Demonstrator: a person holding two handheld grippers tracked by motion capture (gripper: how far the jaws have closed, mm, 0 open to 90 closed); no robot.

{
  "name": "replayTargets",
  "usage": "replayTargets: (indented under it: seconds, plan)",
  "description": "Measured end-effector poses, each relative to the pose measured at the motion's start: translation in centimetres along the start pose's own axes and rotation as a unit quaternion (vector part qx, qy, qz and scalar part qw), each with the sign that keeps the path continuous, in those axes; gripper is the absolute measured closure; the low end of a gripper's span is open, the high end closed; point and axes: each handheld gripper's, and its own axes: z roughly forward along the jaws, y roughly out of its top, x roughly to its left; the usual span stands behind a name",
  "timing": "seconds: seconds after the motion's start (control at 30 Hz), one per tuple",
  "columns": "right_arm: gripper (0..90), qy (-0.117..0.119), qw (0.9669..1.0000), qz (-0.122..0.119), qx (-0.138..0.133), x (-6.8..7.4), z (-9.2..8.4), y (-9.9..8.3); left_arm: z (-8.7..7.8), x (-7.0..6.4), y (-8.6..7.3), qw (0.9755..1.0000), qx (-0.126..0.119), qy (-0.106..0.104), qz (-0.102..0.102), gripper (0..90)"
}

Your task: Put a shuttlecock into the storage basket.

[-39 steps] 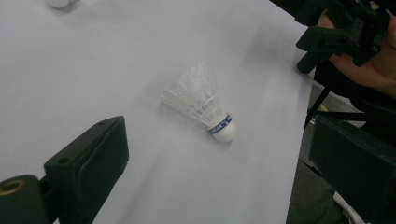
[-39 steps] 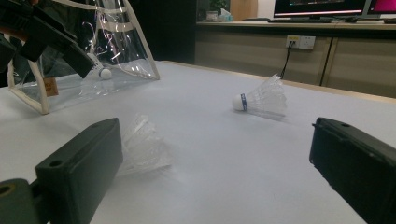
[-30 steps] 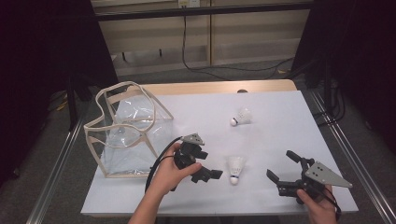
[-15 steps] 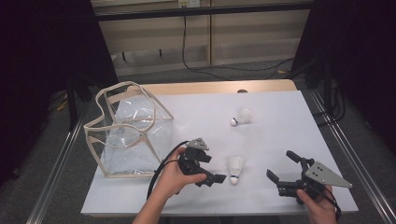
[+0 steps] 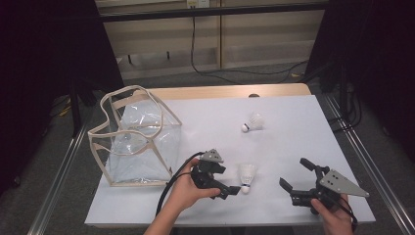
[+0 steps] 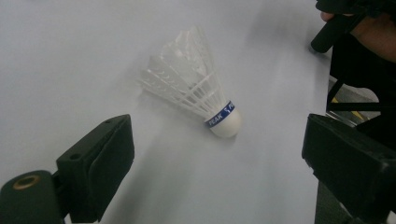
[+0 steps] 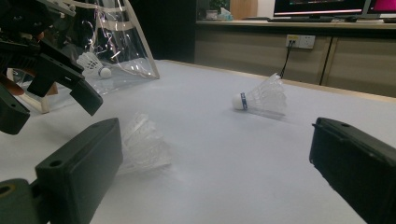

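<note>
Left gripper (image 5: pixel 234 188) with jaws wide apart, just now closing a little, nothing pressed between the pads. Between and just ahead of those jaws, a white feather shuttlecock (image 6: pixel 201 93) lying on its side on the white table (image 5: pixel 293 132), cork end with a blue band turned toward the gripper, feathers pointing away; pads not touching it. In the high view, same shuttlecock (image 5: pixel 247 176) just beside the lower jaw tip, near the front edge of the table. Right gripper (image 5: pixel 298 176) also spread wide and holding nothing, resting low over the table, well apart from the shuttlecock, toward the right corner. Farther back, a second shuttlecock (image 5: pixel 253 121) on its side near the middle of the table, apart from both grippers. At the left side of the table, a clear plastic bag (image 5: pixel 142 147) with beige trim standing open, and inside it, in the right gripper view, a third shuttlecock (image 7: pixel 93 65).
</note>
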Motion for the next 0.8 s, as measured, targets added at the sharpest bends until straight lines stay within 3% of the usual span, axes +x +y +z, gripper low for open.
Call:
replayTargets:
  seconds: [0.57, 0.8]
  plan:
    - [2.4, 0.0, 1.0, -0.001, -0.001, 0.0, 0.0, 0.0, 1.9, -0.7, -0.3, 1.0, 0.004, 0.007, 0.004, 16.3]
    - [2.4, 0.0, 1.0, 0.0, -0.001, 0.0, 0.0, 0.0, 2.4, -0.7, -0.3, 0.9999, 0.004, 0.011, -0.006, 17.4]
